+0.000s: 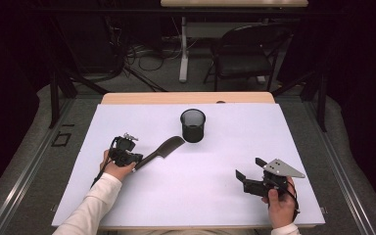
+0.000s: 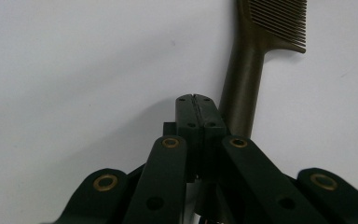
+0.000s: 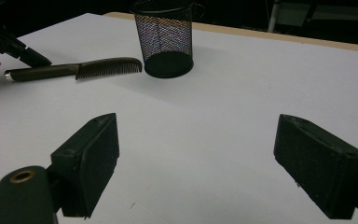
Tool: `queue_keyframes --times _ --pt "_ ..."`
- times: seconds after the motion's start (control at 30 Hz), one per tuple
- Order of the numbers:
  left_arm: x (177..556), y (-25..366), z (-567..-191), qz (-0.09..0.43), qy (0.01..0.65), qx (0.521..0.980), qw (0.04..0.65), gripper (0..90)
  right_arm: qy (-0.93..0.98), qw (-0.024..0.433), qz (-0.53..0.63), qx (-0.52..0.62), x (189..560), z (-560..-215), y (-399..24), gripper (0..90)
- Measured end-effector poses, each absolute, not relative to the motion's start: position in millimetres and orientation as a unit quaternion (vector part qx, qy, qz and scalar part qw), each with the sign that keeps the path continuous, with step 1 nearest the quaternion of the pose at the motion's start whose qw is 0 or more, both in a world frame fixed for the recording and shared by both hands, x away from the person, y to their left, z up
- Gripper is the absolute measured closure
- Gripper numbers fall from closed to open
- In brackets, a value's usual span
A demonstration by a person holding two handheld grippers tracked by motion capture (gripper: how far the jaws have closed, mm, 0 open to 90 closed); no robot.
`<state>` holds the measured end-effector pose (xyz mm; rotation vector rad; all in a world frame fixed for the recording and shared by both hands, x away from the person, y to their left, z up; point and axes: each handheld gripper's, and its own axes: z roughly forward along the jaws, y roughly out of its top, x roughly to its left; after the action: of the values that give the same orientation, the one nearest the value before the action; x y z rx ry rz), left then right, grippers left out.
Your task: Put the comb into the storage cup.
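A dark comb [image 1: 162, 150] lies flat on the white sheet [image 1: 200, 196], its teeth toward a black mesh cup [image 1: 193, 126] that stands upright just beyond it. My left gripper [image 1: 136, 158] is shut with nothing between its jaws. In the left gripper view its closed tips [image 2: 196, 100] sit just left of the comb's handle [image 2: 241, 88], beside it rather than around it. My right gripper [image 1: 248, 168] rests near the front right of the sheet, open and empty. Its pads [image 3: 88, 158] stand wide apart, with the comb [image 3: 74, 70] and the cup [image 3: 165, 39] farther off.
The sheet covers a wooden table whose far edge [image 1: 186, 98] shows behind the cup. Beyond the table are a dark folding chair [image 1: 245, 56], a table leg and cables on the floor. The person's left hand and gripper [image 3: 9, 44] show in the right gripper view.
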<state>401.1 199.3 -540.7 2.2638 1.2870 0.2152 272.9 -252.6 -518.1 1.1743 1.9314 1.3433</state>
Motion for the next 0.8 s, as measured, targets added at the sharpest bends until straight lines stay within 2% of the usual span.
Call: queue_keyframes --times 0.33,0.8 --pt "401.1 202.7 -537.4 0.08 0.479 0.833 0.266 89.6 0.711 0.254 0.494 0.431 272.9 -518.2 -252.6 14.1" --pt "398.5 207.9 -527.6 0.082 0.478 0.829 0.278 76.9 0.71 0.255 0.495 0.431 273.2 -518.6 -252.4 14.1"
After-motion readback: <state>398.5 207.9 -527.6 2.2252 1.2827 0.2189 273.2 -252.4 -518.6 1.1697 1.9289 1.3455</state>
